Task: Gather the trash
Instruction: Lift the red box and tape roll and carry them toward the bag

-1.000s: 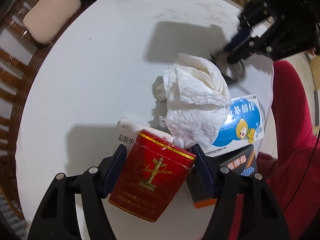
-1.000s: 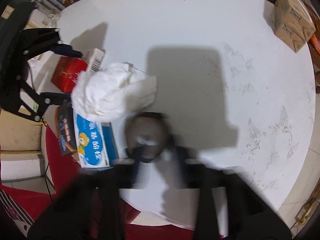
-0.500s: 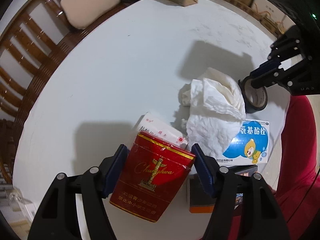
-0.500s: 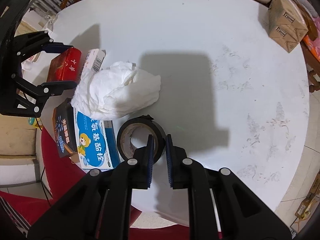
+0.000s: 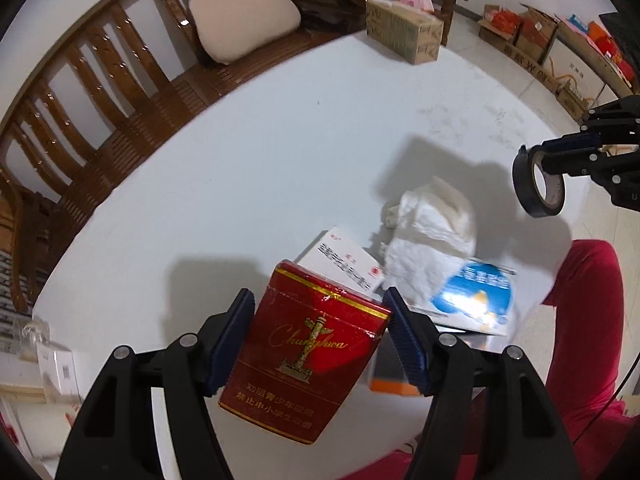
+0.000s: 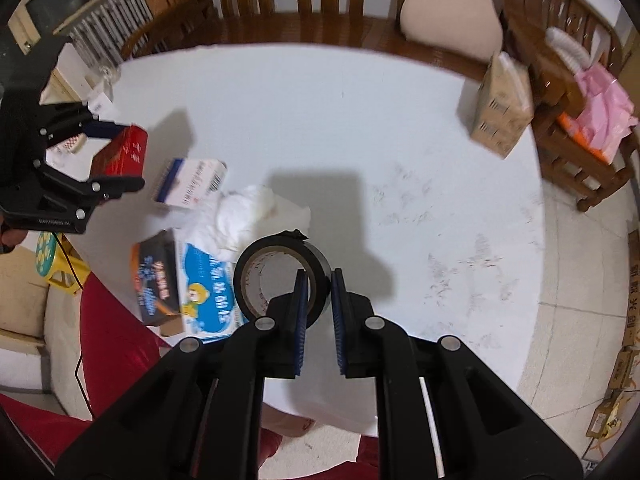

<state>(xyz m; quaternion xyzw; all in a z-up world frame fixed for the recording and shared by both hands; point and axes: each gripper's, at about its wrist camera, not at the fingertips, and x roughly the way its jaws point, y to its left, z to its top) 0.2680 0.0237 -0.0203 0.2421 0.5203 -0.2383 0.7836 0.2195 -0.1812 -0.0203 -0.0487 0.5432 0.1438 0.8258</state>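
Note:
My left gripper (image 5: pixel 320 308) is shut on a red cigarette pack (image 5: pixel 308 352), held above the round white table (image 5: pixel 260 160). The same pack (image 6: pixel 124 152) shows at the far left of the right wrist view, in that gripper (image 6: pixel 116 156). My right gripper (image 6: pixel 318 280) is shut on the rim of a black tape roll (image 6: pixel 276 264), lifted off the table; the roll (image 5: pixel 538 184) hangs at the right of the left wrist view. On the table lie a crumpled white tissue (image 6: pixel 256 212), a white medicine box (image 6: pixel 192 186), a blue and white box (image 6: pixel 204 292) and a dark box (image 6: pixel 154 276).
A brown cardboard carton (image 6: pixel 500 108) stands at the table's far right edge. Wooden chairs (image 6: pixel 280 0) with a beige cushion (image 6: pixel 452 28) ring the far side. A person's red sleeve (image 5: pixel 588 320) is at the near edge. Cartons (image 6: pixel 628 340) line the floor.
Both grippers have risen with their loads: the red pack and the tape roll are higher above the table. The views have tilted up, so the chairs and floor show.

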